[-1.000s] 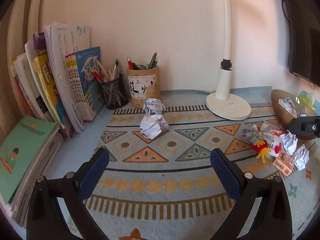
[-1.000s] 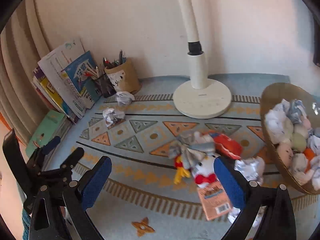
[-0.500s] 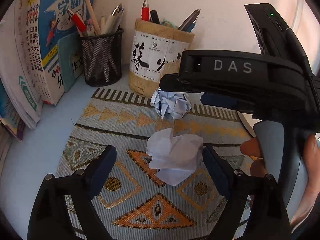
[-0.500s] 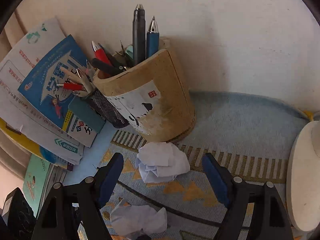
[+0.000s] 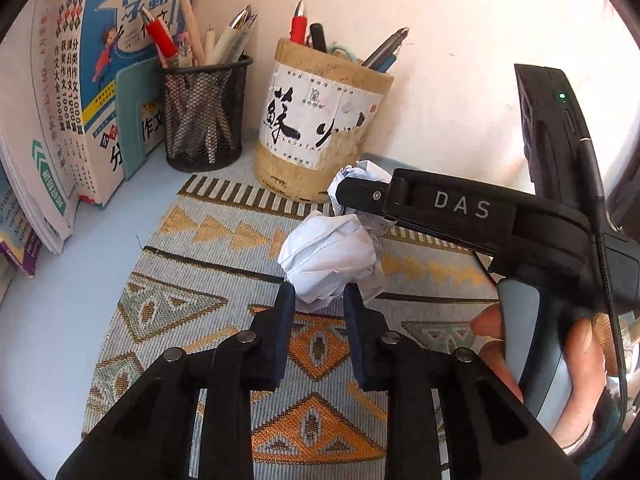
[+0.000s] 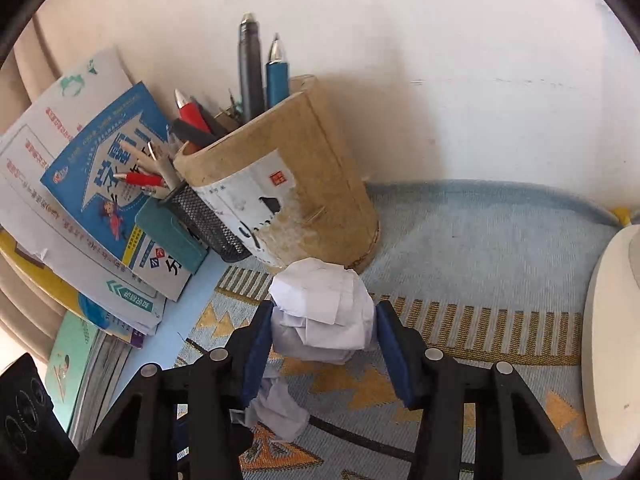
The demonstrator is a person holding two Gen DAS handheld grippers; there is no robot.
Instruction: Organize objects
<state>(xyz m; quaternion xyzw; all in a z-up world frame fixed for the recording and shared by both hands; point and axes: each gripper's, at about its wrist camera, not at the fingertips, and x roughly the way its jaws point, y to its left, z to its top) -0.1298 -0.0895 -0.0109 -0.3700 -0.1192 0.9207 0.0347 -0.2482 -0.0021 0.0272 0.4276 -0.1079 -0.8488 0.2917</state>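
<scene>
A tan cylindrical pen holder with a white calligraphy label [image 5: 320,124] stands against the wall on the far edge of a patterned woven mat [image 5: 192,312]. Just left of it sits a black wire-mesh pen cup [image 5: 204,116]; beyond that, upright blue-covered books [image 5: 100,80]. A white round lamp base [image 6: 612,344] sits well right of the holder.

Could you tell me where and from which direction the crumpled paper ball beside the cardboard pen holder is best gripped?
Grip the paper ball across its widest middle, from above and in front, as the right gripper does now. The cardboard pen holder blocks the far side, and the ball's soft creases give under the pads.
</scene>
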